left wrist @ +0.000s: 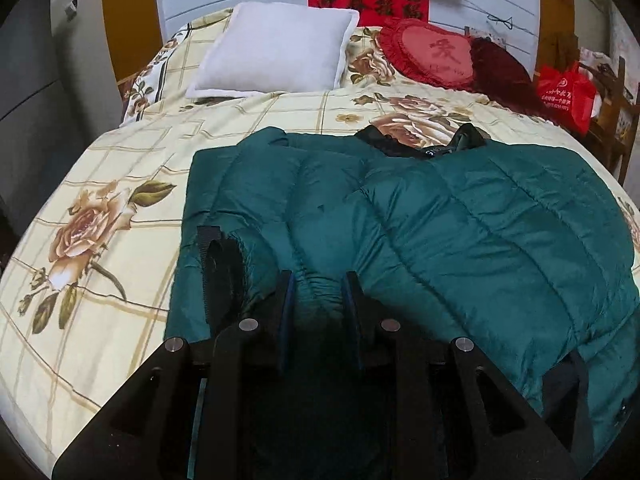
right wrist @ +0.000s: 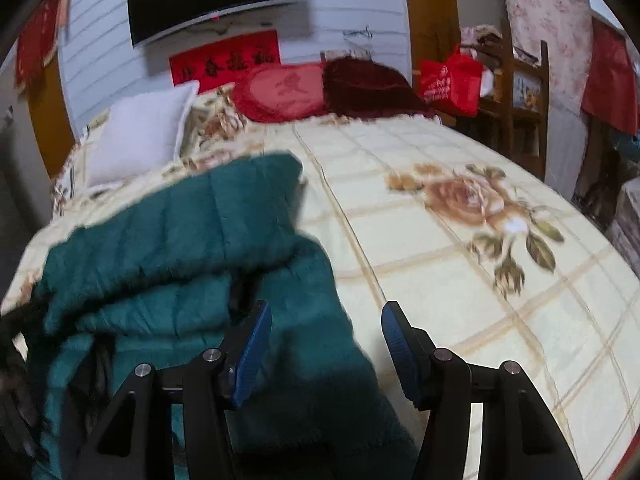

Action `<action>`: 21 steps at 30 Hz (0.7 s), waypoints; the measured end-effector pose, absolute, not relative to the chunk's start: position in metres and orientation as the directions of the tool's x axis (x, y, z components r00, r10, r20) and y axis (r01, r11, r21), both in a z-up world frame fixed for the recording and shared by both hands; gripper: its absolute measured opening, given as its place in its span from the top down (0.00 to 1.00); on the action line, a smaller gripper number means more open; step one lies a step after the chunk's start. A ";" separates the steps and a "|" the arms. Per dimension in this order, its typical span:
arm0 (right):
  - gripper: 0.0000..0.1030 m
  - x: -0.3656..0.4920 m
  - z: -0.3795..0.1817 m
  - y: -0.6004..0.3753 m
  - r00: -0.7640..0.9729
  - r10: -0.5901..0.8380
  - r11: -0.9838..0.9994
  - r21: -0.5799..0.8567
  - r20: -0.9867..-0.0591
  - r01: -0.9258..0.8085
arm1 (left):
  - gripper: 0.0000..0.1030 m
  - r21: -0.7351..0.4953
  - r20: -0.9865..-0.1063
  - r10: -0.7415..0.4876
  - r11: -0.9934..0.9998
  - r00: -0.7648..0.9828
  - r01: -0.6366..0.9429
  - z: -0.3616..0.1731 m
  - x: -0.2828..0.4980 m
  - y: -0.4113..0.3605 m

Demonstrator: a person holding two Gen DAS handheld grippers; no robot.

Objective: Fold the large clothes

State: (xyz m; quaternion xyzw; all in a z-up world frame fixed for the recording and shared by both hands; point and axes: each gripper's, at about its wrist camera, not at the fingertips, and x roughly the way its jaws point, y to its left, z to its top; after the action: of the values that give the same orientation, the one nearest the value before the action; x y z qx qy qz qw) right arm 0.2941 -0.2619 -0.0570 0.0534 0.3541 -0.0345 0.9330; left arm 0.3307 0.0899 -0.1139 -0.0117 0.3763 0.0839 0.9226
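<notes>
Sleeve cuff between left fingers, right fingers idle

Left wrist view:
- Green puffer jacket [left wrist: 420, 216] spread on floral bedspread [left wrist: 100, 168], collar [left wrist: 424, 146] toward the pillows, hem toward the camera.
- Near sleeve folded over the body, gathered cuff [left wrist: 318, 296] sitting between the left gripper [left wrist: 318, 294] fingers.
- Fingers narrow, close against both sides of the cuff. Cannot tell whether actually pinching or just bracketing; fabric bulges in the gap.
- Dark strap [left wrist: 214, 264] and lining exposed just left of the cuff.
- White pillow [left wrist: 276, 50] and red heart cushion [left wrist: 434, 54] well apart from the jacket, no interference.

Right wrist view:
- Blurred frame. Right gripper [right wrist: 326, 350] fingers spread wide, nothing between them.
- Left finger over the jacket [right wrist: 180, 240] edge, right finger over bare bedspread [right wrist: 460, 260]. No contact visible.
- Jacket bunched in layers on the left of the frame, right half of the bed bare.

Risks, judged from this:
- Slippery padded shell plus loose hold on cuff: sleeve likely to slide out mid-fold, springing back off the body.
- Bulky fill resisting a crease: fold likely to pop open unless pressed flat.
- Strap near the left fingers: possible snag, dragging the lining out.
- Soft bedspread underneath: risk of pinching it along with the jacket edge on the right side, pulling both up together.
</notes>
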 end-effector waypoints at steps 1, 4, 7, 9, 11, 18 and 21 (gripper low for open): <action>0.46 0.300 -0.047 -0.261 0.762 -0.033 0.993 0.067 -0.647 0.101 | 0.77 0.036 -0.694 0.143 0.986 0.706 -0.164 -0.115 0.330 0.089; 0.46 0.326 -0.029 -0.246 0.766 0.050 0.997 0.080 -0.641 0.002 | 0.77 0.011 -0.695 0.126 0.986 0.708 -0.164 -0.116 0.331 0.092; 0.46 0.359 -0.023 -0.213 0.741 0.164 0.985 0.075 -0.652 -0.153 | 0.77 -0.010 -0.698 0.111 0.986 0.707 -0.165 -0.116 0.333 0.095; 0.46 0.380 -0.027 -0.189 0.704 0.257 0.961 0.099 -0.663 -0.258 | 0.77 -0.011 -0.700 0.113 0.986 0.705 -0.169 -0.117 0.333 0.095; 0.46 0.394 -0.037 -0.175 0.660 0.303 0.941 0.104 -0.688 -0.323 | 0.76 0.009 -0.703 0.130 0.985 0.700 -0.174 -0.117 0.335 0.093; 0.45 0.420 -0.105 -0.188 0.527 0.313 0.928 0.138 -0.790 -0.346 | 0.76 0.044 -0.701 0.158 0.983 0.696 -0.179 -0.119 0.337 0.089; 0.45 0.419 -0.109 -0.189 0.536 0.318 0.928 0.140 -0.782 -0.346 | 0.76 0.043 -0.701 0.158 0.983 0.696 -0.179 -0.119 0.337 0.089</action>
State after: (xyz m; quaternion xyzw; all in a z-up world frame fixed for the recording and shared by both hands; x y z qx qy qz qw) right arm 0.4195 -0.1889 -0.1094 -0.0159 0.4426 0.1895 0.8763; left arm 0.3367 0.0887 -0.1186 -0.0141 0.3792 0.0913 0.9207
